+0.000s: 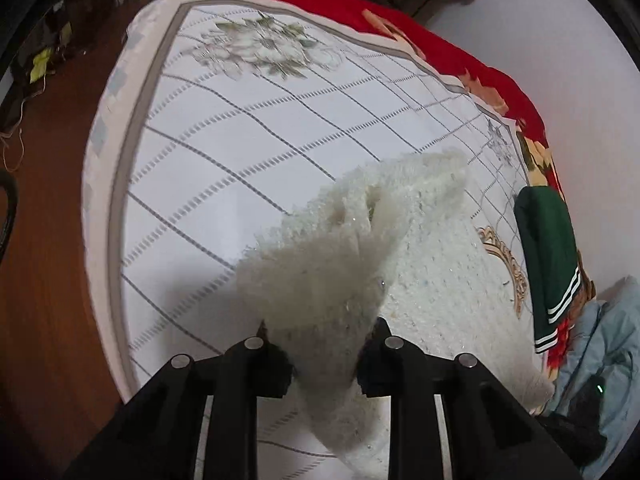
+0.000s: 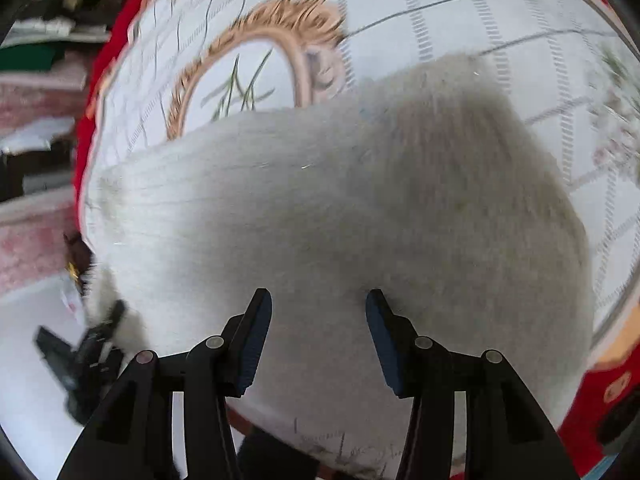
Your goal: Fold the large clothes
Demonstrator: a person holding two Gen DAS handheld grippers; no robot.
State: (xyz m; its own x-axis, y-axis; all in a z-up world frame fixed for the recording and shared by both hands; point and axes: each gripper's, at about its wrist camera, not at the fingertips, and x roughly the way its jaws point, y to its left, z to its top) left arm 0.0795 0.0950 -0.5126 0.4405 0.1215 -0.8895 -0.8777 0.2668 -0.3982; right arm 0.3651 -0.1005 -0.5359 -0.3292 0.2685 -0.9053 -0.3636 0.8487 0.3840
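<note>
Wood flooring [image 1: 44, 248] runs down the left of the left wrist view, beside a bed whose white quilted bedspread [image 1: 208, 152] carries a grey lattice and a pale floral motif at its far end. At near centre, the left gripper [image 1: 320, 344] has its two black fingers pinching a bunched fold of a fluffy white sweater [image 1: 332, 264], lifted clear of the bedspread so that the cloth rises in a peak between the fingertips. To the right, the rest of the sweater lies spread flat on the bedspread. Further right, near the bed's edge, a dark green garment [image 1: 548, 256] with white stripes lies over a red floral blanket [image 1: 492, 80], and a light blue garment [image 1: 600, 344] sits heaped at the near right.

In the right wrist view, heavily motion-blurred, a black object [image 2: 76, 364] too smeared to identify shows at the near left. At centre, the right gripper [image 2: 319, 312] hangs above the white sweater [image 2: 248, 216] with its blue-padded fingers [image 2: 256, 344] spread wide and nothing between them. A gold oval motif [image 2: 256, 32] on the bedspread lies beyond the sweater, at far centre-left.
</note>
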